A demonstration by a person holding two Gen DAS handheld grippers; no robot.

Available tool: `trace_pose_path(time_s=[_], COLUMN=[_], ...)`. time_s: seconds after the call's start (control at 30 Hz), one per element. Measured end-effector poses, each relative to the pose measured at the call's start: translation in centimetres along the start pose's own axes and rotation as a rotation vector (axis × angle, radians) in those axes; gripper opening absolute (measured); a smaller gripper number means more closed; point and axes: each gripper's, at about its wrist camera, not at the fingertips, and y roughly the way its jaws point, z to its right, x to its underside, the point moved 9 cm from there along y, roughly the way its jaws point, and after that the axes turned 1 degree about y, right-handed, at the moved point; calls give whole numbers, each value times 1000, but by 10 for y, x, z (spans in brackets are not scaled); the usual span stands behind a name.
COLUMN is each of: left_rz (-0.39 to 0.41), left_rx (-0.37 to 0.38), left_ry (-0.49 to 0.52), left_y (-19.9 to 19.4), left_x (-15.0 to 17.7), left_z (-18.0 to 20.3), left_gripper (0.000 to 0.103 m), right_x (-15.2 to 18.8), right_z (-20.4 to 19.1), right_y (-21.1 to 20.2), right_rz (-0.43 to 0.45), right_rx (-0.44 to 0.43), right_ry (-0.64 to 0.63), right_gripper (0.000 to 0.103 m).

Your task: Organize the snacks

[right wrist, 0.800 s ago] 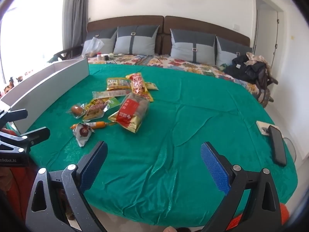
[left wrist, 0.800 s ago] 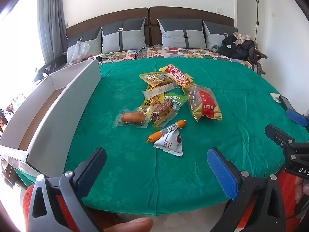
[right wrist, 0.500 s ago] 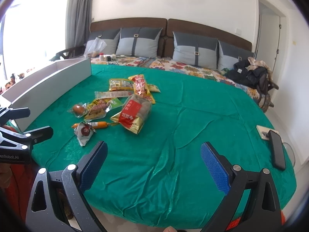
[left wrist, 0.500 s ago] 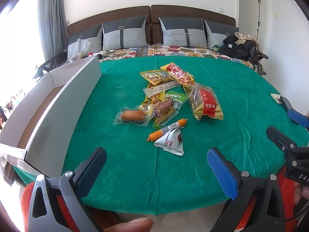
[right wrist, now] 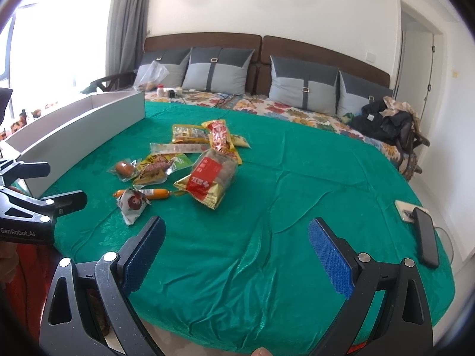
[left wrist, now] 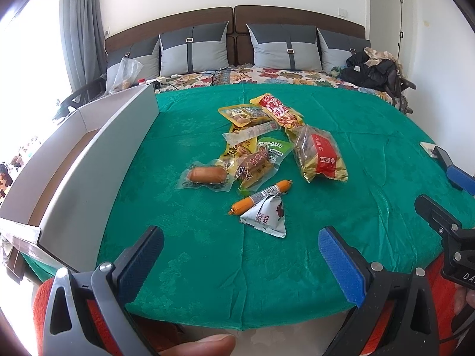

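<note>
A pile of snack packets lies on the green cloth (left wrist: pixel 207 261) of a round table. Nearest are a white triangular packet (left wrist: pixel 265 218) (right wrist: pixel 132 204) and an orange sausage stick (left wrist: pixel 259 197) (right wrist: pixel 151 193). Behind them lie a wrapped sausage (left wrist: pixel 206 175), a brown meat packet (left wrist: pixel 253 167), a red-and-gold bag (left wrist: pixel 322 157) (right wrist: pixel 209 179) and a red packet (left wrist: pixel 277 109) (right wrist: pixel 221 138). A long white open box (left wrist: pixel 98 160) (right wrist: pixel 80 127) stands at the left. My left gripper (left wrist: pixel 240 255) is open, short of the triangular packet. My right gripper (right wrist: pixel 237 243) is open over bare cloth.
A black phone (right wrist: pixel 426 240) and a card lie at the table's right edge. Behind the table runs a bench with grey cushions (left wrist: pixel 193 50), a floral cover, a plastic bag and dark clothes (left wrist: pixel 374 71). The right gripper's fingers (left wrist: pixel 439 216) show at the left view's right side.
Both views have tilted up and edged forward a little; the snacks sit slightly lower in frame. Both grippers stay open and nothing on the table has moved.
</note>
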Motion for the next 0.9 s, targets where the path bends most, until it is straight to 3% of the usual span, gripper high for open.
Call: trace_pose_path(time_s=[0.9], left_rz=[-4], left_rx=[-15], left_ry=[-9], left_y=[5], left_x=[1], left_z=[-1], left_gripper=[103], right_x=[0], right_z=[-2], right_y=[0], right_rz=[10], right_rx=[3], right_ry=[-4], right_gripper=[99])
